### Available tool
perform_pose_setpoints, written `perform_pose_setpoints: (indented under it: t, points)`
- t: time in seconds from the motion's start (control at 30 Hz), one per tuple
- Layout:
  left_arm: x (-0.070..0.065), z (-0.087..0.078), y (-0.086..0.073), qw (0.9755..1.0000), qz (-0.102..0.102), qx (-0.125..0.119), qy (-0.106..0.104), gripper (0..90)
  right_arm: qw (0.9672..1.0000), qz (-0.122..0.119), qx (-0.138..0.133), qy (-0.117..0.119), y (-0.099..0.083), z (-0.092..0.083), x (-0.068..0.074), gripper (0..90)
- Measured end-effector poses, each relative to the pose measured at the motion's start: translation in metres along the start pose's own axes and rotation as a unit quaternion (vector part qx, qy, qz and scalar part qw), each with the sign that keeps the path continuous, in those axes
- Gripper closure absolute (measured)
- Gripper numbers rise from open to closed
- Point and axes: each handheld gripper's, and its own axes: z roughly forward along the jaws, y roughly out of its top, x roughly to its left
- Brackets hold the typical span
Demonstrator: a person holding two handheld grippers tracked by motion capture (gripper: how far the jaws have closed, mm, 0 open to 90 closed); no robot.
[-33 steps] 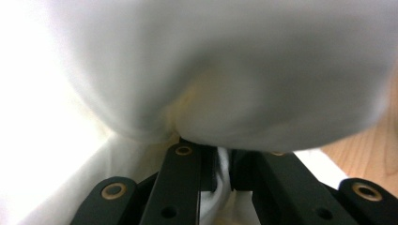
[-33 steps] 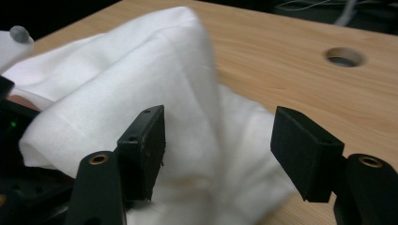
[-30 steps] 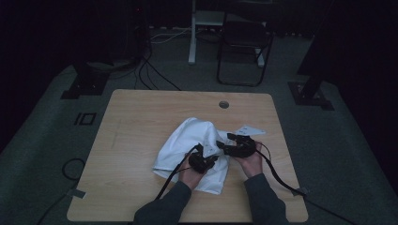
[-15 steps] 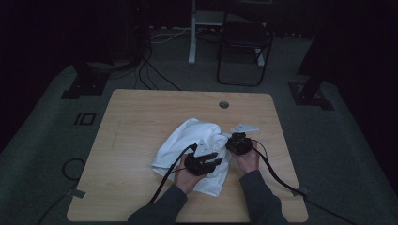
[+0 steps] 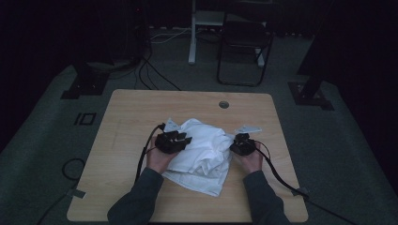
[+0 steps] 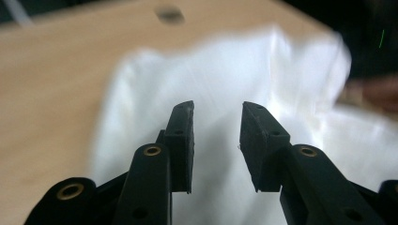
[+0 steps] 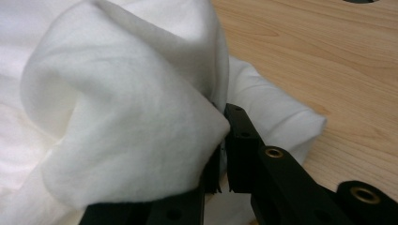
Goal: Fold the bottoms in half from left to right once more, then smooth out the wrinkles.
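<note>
High view puts the white cloth (image 5: 202, 152) in a rumpled heap at the lower middle of the frame, on the near half of the wooden counter (image 5: 136, 112), with a loose flap reaching toward the bottom edge. At the cloth's right edge, the right gripper (image 5: 237, 146) is clamped on a fold: in the right gripper view the fabric (image 7: 122, 122) bunches up and drapes over the pinched jaws at lower centre, which suggests that side is being pinned or lifted so the sheet can be spread or folded. At the cloth's upper left edge in the high view sits the left gripper (image 5: 180, 139), its jaws having just been opening; the left gripper view shows them partly apart at bottom centre with nothing pressed between, the cloth (image 6: 225, 84) blurred beyond them, so this hand seems free to take a new hold. A small pale scrap (image 5: 248, 128) lies on the counter just above the right gripper, and a round hole (image 5: 224, 104) sits near the counter's top edge. A dark chair (image 5: 244, 42) stands on the floor at upper centre. No brand, label or legible writing can be made out anywhere.
</note>
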Motion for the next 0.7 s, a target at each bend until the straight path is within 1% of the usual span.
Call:
perform_pose_setpoints:
  t: [0.07,0.13,0.2,0.3,0.37,0.43,0.47,0.53,0.6,0.63,0.67,0.7]
  points:
    - [-0.009,0.011,-0.009,0.9999,0.011,0.008,-0.002,64.6,1.0000,0.001,0.002,-0.005,0.000,-0.001,-0.002,79.4]
    - [-0.016,0.018,-0.015,0.9998,0.015,0.013,0.006,64.5,0.9999,0.001,0.007,-0.014,0.000,-0.004,-0.003,69.2]
    - [-0.021,0.024,-0.019,0.9995,0.019,0.018,0.015,64.4,0.9998,-0.002,0.006,-0.021,0.000,-0.008,-0.004,62.5]
    - [-0.022,0.031,-0.024,0.9992,0.012,0.024,0.028,64.7,0.9993,-0.010,0.003,-0.036,0.001,-0.019,-0.004,54.5]
    - [-0.025,0.033,-0.029,0.9989,0.007,0.021,0.040,65.6,0.9991,-0.012,0.000,-0.041,0.001,-0.026,-0.005,51.2]
    - [-0.029,0.034,-0.032,0.9984,0.008,0.014,0.054,66.0,0.9987,-0.015,-0.007,-0.047,0.002,-0.035,-0.004,48.6]
    - [-0.032,0.034,-0.034,0.9978,0.008,0.012,0.065,66.3,0.9986,-0.018,-0.009,-0.048,0.002,-0.038,-0.003,47.9]
    - [-0.036,0.035,-0.035,0.9967,0.011,0.010,0.079,66.5,0.9985,-0.028,-0.017,-0.044,0.003,-0.047,0.001,46.4]
    - [-0.039,0.037,-0.035,0.9955,0.012,0.009,0.094,66.9,0.9982,-0.039,-0.020,-0.041,0.002,-0.054,0.005,45.3]
    - [-0.040,0.037,-0.036,0.9950,0.013,0.008,0.098,67.1,0.9979,-0.045,-0.023,-0.040,0.002,-0.058,0.007,44.9]
    - [-0.041,0.038,-0.036,0.9945,0.013,0.008,0.104,67.2,0.9979,-0.048,-0.025,-0.036,0.002,-0.061,0.008,43.9]
    - [-0.041,0.038,-0.036,0.9942,0.013,0.008,0.106,67.4,0.9978,-0.052,-0.032,-0.026,0.002,-0.064,0.011,43.2]
